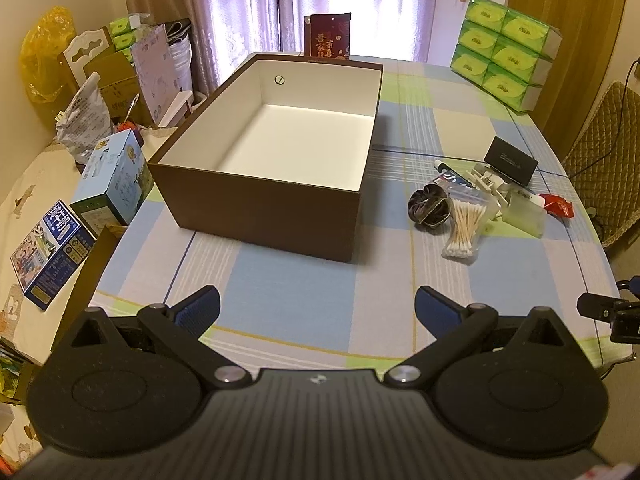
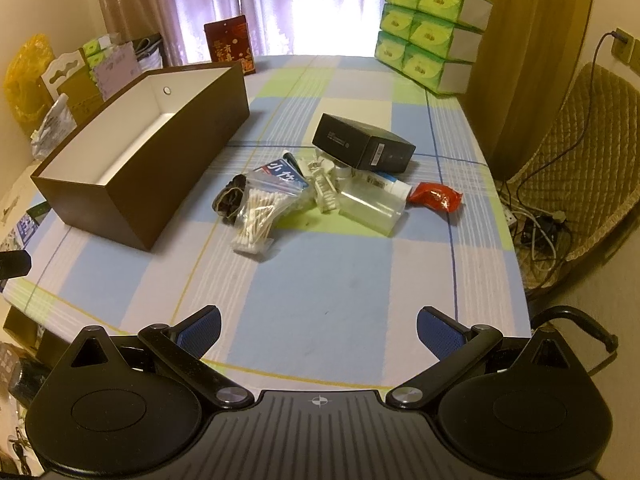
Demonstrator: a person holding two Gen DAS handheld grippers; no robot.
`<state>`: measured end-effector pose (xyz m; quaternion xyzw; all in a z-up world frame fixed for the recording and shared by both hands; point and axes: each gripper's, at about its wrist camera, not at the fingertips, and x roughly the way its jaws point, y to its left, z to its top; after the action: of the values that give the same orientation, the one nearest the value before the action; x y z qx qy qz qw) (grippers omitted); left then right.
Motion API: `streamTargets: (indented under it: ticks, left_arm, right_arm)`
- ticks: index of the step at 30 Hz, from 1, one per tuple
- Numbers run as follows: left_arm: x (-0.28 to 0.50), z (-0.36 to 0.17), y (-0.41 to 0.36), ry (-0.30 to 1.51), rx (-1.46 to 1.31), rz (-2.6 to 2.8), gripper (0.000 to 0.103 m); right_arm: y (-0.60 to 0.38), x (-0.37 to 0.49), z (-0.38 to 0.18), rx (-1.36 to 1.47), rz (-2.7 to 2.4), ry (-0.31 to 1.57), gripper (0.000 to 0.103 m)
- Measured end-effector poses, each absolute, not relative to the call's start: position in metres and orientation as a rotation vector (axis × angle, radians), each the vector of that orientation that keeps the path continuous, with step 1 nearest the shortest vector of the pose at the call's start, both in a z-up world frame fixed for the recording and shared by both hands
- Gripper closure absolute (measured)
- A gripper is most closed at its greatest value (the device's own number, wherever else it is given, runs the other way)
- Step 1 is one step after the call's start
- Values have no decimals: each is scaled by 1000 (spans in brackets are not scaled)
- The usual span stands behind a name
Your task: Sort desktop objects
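Your left gripper (image 1: 317,306) released, fingers wide apart, nothing between, above near edge of table (image 1: 296,284). Your right gripper (image 2: 319,326) same, also at near edge. Brown box (image 2: 120,200) toward left side. Pile at middle-right: cotton swabs bag (image 2: 258,216), black box (image 2: 362,146), red packet (image 2: 436,197), clear container (image 2: 370,208).

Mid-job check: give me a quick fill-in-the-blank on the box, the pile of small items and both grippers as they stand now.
1. The brown box holds ____ so far.
2. The bag of cotton swabs lies on the tablecloth right beside the dark ____ scrunchie.
3. The black carton sits at the ____ edge of the pile.
4. The left gripper and the right gripper are both ____, holding nothing.

Missing words: nothing; hair; far; open
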<state>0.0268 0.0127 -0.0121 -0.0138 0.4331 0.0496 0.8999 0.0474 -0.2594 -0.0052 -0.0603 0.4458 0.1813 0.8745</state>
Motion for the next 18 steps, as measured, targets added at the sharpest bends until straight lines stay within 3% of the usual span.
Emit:
streamTargets:
  ticks: [18]
  left_arm:
    - [35,-16,-5,913,-31,108,1]
  right_arm:
    - [-268,60,-7,-136,401,943,2]
